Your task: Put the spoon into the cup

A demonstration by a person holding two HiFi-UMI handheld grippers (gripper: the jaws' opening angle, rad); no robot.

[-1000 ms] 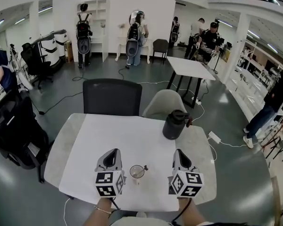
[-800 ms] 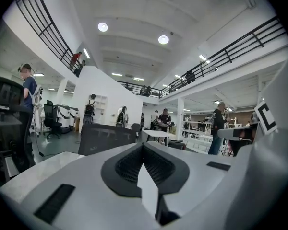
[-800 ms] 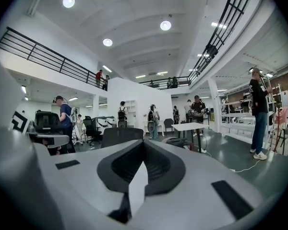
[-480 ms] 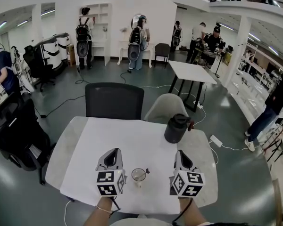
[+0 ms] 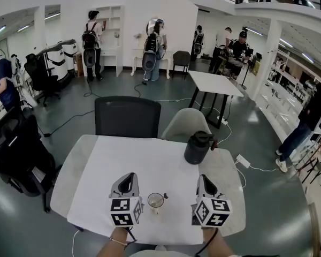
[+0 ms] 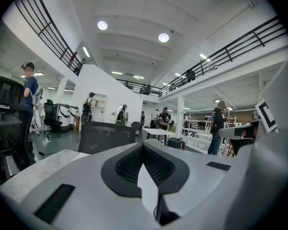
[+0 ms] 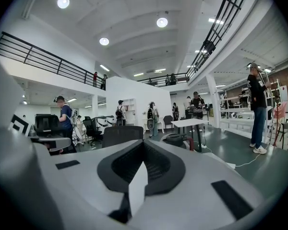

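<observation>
A small clear glass cup [image 5: 155,200] stands on the white tablecloth [image 5: 139,159] near the table's front edge, between my two grippers. A thin spoon [image 5: 164,196] seems to rest in it, its dark end sticking out past the right rim. My left gripper [image 5: 129,175] lies just left of the cup, jaws closed together with nothing in them. My right gripper [image 5: 202,177] lies further off to the cup's right, also shut and empty. In the left gripper view [image 6: 143,145] and the right gripper view [image 7: 144,143] the pads meet; cup and spoon are hidden there.
A dark lidded jug [image 5: 197,147] stands on the table's far right part. Behind the table are a black chair [image 5: 127,116] and a grey chair [image 5: 188,124]. A black office chair [image 5: 18,159] is at the left. Several people stand far off.
The head view has shifted slightly. Both grippers, the cup and the spoon keep their places on the table.
</observation>
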